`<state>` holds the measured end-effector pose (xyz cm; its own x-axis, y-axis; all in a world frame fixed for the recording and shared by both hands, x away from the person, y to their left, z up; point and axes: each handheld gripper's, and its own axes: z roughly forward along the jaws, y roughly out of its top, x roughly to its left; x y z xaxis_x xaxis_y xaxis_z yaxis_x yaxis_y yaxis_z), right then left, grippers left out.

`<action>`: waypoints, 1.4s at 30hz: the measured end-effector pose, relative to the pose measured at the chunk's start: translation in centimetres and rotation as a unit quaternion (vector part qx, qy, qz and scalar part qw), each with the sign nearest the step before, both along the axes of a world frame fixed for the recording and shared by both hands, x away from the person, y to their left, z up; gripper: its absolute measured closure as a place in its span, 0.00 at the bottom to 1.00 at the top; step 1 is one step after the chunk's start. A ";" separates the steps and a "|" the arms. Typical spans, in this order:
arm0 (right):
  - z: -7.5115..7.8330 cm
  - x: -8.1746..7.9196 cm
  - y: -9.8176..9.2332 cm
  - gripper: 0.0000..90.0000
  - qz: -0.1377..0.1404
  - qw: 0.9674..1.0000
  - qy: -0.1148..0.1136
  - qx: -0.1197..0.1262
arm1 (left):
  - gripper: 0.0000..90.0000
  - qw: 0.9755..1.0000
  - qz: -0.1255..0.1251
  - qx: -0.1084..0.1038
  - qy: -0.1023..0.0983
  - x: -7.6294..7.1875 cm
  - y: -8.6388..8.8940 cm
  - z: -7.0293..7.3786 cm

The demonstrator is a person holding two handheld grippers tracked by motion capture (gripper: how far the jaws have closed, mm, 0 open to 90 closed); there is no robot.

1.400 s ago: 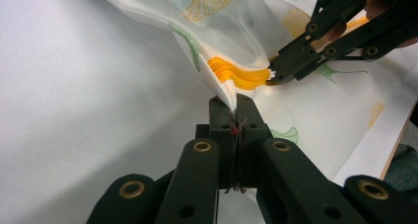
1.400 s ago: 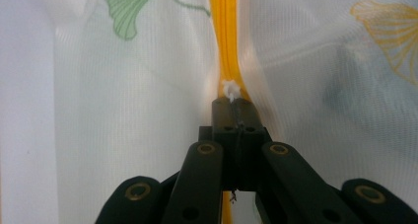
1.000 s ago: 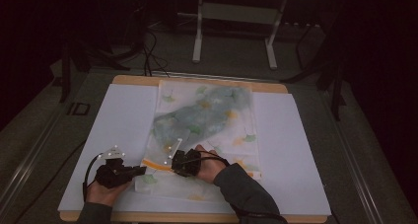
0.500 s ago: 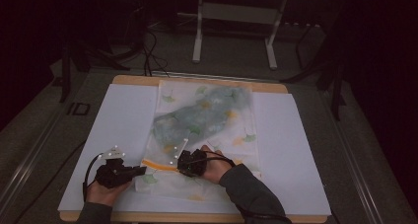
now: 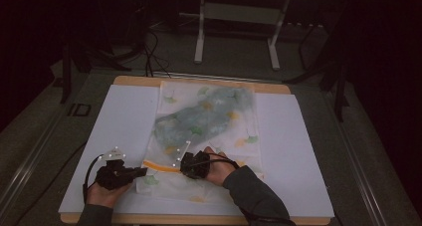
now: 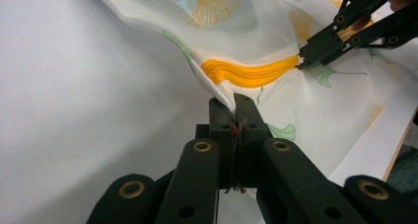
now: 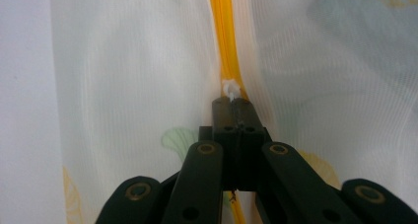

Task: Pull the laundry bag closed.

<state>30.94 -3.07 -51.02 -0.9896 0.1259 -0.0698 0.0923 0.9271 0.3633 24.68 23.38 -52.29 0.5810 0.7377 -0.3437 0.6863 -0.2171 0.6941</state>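
Orange zipper (image 6: pixel 251 72) of the mesh laundry bag (image 5: pixel 209 119) at the near table edge lengthens: my right gripper (image 7: pixel 231 101), clamped on its pull, slides away; left gripper (image 6: pixel 232 101) pinches the corner.

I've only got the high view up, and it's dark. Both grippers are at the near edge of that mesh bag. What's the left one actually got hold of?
Observer: The left gripper is shut on the corner of the mesh bag, just beyond the end of the orange zipper.
Operator: And the right one?
Observer: The right gripper is shut on a small white zipper pull on that zipper.
Operator: Is the bag lying flat between them?
Observer: No; in the left gripper view the fabric rises off the white table at the pinched corner.
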 end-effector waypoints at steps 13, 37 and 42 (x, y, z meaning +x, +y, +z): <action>0.1 -0.1 -1.4 1.00 -0.009 1.000 0.002 -0.010 | 0.99 1.000 0.005 -0.002 0.002 0.0 0.2 0.0; 0.4 0.0 -4.8 1.00 -0.028 0.999 0.003 -0.014 | 0.98 1.000 0.013 -0.003 0.002 -0.1 0.6 -0.1; 0.4 0.0 -5.4 1.00 -0.031 0.999 0.002 -0.016 | 0.99 1.000 0.013 -0.002 0.002 -0.1 0.7 -0.1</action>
<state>30.90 -8.50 -50.61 -0.9803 0.1841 -0.0710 0.1506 0.9308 0.3330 24.59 24.04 -52.38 0.5604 0.7506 -0.3499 0.6950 -0.1965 0.6917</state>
